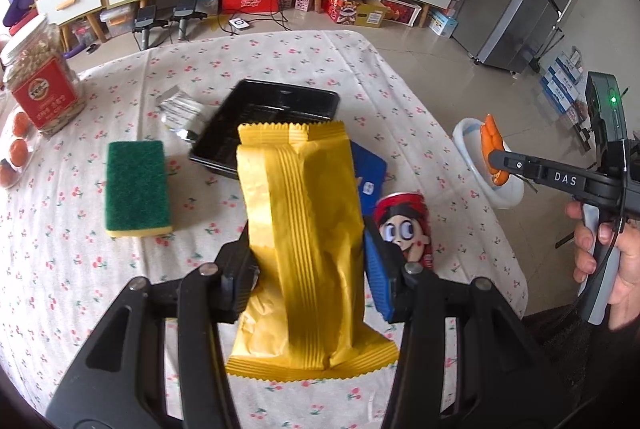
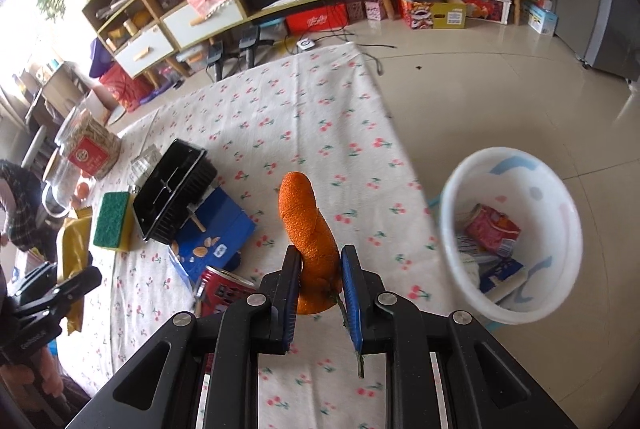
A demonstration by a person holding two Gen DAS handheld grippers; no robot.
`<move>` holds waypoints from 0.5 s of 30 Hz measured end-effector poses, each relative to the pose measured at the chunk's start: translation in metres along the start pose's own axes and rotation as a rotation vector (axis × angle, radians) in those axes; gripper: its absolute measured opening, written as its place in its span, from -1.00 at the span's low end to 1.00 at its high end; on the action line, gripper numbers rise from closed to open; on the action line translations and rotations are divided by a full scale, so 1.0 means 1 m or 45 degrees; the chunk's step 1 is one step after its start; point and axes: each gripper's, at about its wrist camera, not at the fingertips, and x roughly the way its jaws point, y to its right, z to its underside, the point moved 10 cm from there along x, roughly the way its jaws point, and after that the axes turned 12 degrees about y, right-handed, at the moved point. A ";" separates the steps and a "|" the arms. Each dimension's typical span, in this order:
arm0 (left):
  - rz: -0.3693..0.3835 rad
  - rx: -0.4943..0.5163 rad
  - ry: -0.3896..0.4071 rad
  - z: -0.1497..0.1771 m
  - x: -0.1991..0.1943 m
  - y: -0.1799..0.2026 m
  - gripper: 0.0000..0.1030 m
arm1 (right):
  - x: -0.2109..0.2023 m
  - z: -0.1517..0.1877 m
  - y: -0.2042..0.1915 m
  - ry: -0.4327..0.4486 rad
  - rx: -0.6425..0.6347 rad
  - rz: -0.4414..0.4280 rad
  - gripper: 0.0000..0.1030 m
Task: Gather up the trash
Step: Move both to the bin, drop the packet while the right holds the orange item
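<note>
Orange peel (image 2: 310,229), light, limp, likely slippery, sits pinched low between right gripper (image 2: 320,283) pads, bin (image 2: 516,313) off to its right; left gripper (image 1: 308,261) clamps crinkly yellow snack wrapper (image 1: 298,229) mid-body above tablecloth (image 1: 120,289).

Trash being gathered

A crinkled yellow foil snack wrapper (image 1: 304,229) is standing upright at 6 o'clock; curled orange peel (image 2: 310,229) is tilting toward 11 o'clock.

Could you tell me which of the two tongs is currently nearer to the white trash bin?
Right. The right tongs, shut on an orange peel, are near the table's edge beside the white trash bin. The left tongs, holding a yellow wrapper, are farther back over the table.
</note>
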 end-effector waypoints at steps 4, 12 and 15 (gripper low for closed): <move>0.032 0.040 -0.017 -0.003 0.010 0.028 -0.03 | -0.013 -0.001 0.026 0.023 0.048 0.018 -0.59; 0.119 0.104 -0.037 -0.014 0.037 0.092 -0.03 | -0.038 0.002 0.085 0.063 0.123 0.083 -0.59; 0.139 0.150 -0.055 -0.014 0.049 0.119 -0.03 | -0.046 0.007 0.110 0.072 0.166 0.107 -0.59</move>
